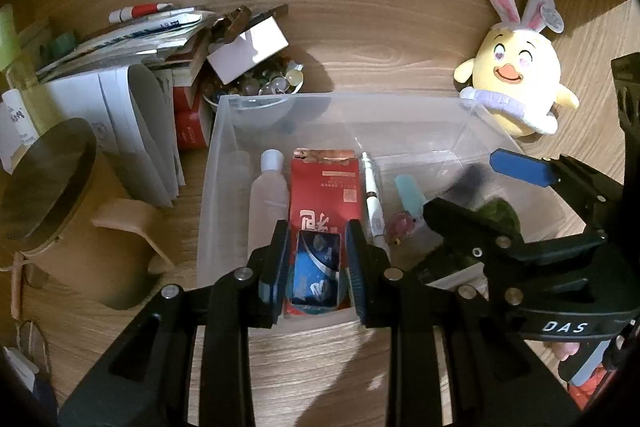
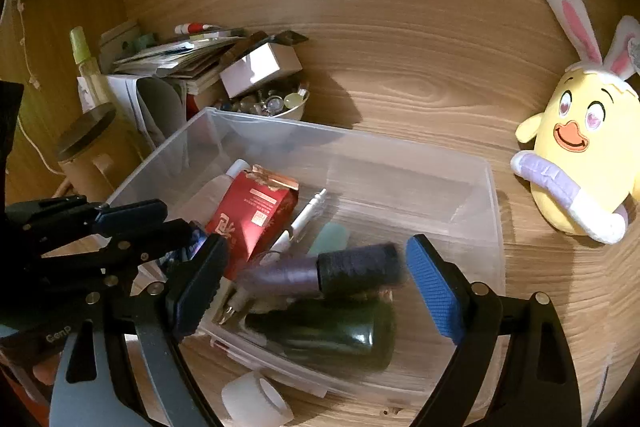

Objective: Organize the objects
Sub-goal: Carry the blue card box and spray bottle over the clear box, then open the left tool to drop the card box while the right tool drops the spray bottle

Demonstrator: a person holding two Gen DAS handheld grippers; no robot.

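A clear plastic bin stands on the wooden desk. It holds a red carton, a white bottle, a white pen and a dark green bottle. My left gripper is shut on a small blue box, just above the red carton's near end. My right gripper stands wide open over the bin's right part. A motion-blurred purple bottle with a dark cap lies between its pads, touching neither.
A yellow plush chick with rabbit ears leans beside the bin on the right. Behind the bin on the left are a bowl of beads, stacked papers and a lidded canister. A white tape roll lies by the bin's near edge.
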